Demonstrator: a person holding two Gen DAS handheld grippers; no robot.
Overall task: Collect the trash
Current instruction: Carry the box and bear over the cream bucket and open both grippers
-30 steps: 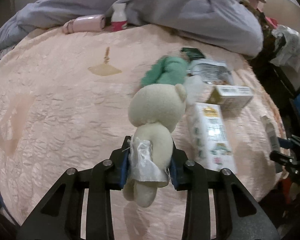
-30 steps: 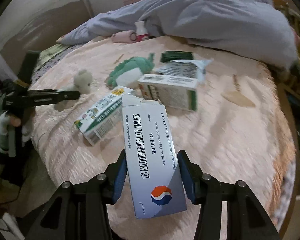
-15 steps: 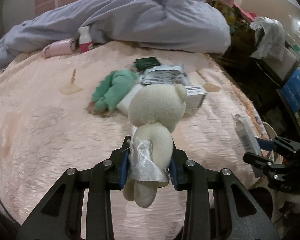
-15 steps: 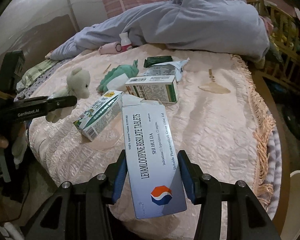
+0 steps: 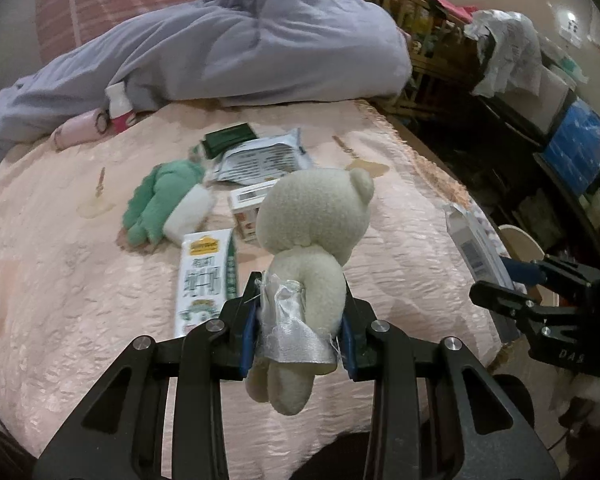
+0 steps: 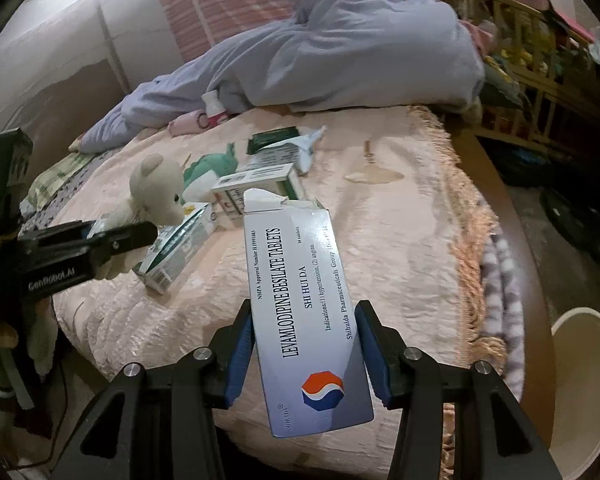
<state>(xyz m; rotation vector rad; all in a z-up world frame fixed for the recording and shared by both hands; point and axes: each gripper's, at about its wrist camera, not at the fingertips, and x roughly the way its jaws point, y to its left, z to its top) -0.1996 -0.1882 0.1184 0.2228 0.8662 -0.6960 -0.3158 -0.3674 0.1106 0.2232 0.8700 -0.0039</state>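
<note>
My left gripper (image 5: 298,320) is shut on a cream plush bear (image 5: 312,232) with a silver ribbon, held above the pink bedspread (image 5: 60,272). The same bear (image 6: 156,188) shows at the left of the right wrist view. My right gripper (image 6: 304,344) is shut on a white tablet box (image 6: 300,304) with a torn top flap, also seen edge-on as the tablet box (image 5: 474,244). On the bed lie a milk carton (image 5: 206,276), a small white box (image 5: 248,204), a silver foil packet (image 5: 264,158) and a dark green packet (image 5: 230,136).
A green plush toy (image 5: 164,200) lies beside the cartons. A lilac duvet (image 5: 260,40) is heaped at the back, with a pink pouch (image 5: 80,132) and a small bottle (image 5: 118,108) at its foot. A white bin (image 6: 584,380) stands on the floor right of the bed; cluttered furniture (image 5: 540,100) beyond.
Both grippers have drawn back from the bed toward its near right corner, each keeping its grip. The bed looks farther off and the white bin has come into the right wrist view.
</note>
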